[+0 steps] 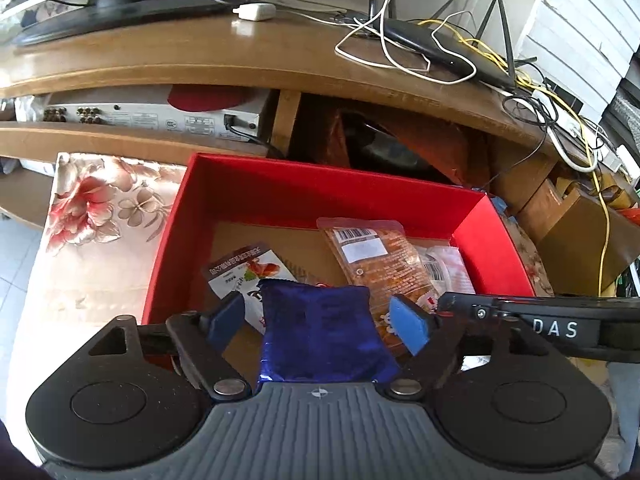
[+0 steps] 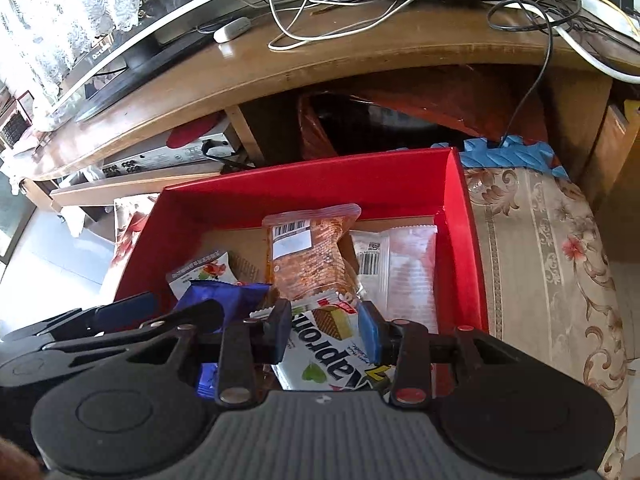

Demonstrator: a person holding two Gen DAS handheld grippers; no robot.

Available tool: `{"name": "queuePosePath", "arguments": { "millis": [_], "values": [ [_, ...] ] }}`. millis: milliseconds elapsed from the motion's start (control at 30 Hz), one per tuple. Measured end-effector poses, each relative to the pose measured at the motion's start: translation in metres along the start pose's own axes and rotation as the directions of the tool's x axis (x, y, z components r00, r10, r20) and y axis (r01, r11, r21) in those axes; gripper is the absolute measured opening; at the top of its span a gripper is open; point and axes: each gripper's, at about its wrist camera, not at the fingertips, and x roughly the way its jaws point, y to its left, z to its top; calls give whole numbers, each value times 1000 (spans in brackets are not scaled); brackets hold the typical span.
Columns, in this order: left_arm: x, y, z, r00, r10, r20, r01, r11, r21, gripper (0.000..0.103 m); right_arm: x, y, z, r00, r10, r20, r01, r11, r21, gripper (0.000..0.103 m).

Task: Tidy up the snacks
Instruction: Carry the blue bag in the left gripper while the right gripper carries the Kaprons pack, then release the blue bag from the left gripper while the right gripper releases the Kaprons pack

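A red box [image 1: 320, 192] [image 2: 320, 184] sits on a floral cloth and holds several snack packets. My left gripper [image 1: 320, 320] is open over the box's near edge, and a blue foil packet [image 1: 320, 336] lies between its fingers without being pinched. My right gripper [image 2: 326, 332] is open just to the right, with a white wafer packet [image 2: 332, 352] between its fingers. An orange clear packet [image 1: 376, 256] [image 2: 308, 256] and a white packet [image 2: 400, 264] lie deeper in the box. A white packet with a fruit print [image 1: 244, 272] [image 2: 200, 272] lies at the left.
The floral cloth [image 1: 88, 216] [image 2: 540, 248] covers the surface under the box. Behind it stands a wooden TV desk [image 1: 200, 48] [image 2: 360, 52] with a router [image 1: 432, 40], tangled cables and a silver player [image 1: 160, 118] on its lower shelf. Tiled floor lies at the left.
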Motion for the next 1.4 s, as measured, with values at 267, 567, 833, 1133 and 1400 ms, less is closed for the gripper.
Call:
{"name": "queuePosePath", "arguments": {
  "millis": [267, 567, 833, 1133, 1400],
  "values": [
    [-9, -5, 0, 999, 27, 23, -28, 999, 24, 93, -7, -2, -1, 1000, -10, 14, 9, 1000, 16, 41],
    [-19, -10, -3, 998, 38, 47, -40, 998, 42, 97, -18, -4, -6, 999, -28, 31, 28, 999, 19, 45],
    [-27, -17, -8, 998, 28, 51, -31, 998, 53, 98, -31, -8, -14, 998, -34, 45, 32, 999, 34, 50],
    [-39, -26, -16, 998, -2, 64, -2, 997, 71, 99, -49, -15, -27, 997, -35, 61, 31, 996, 80, 51],
    [-51, -33, -32, 998, -30, 56, 26, 996, 80, 101, -67, -19, -48, 997, -44, 66, 37, 994, 104, 51]
  ]
}}
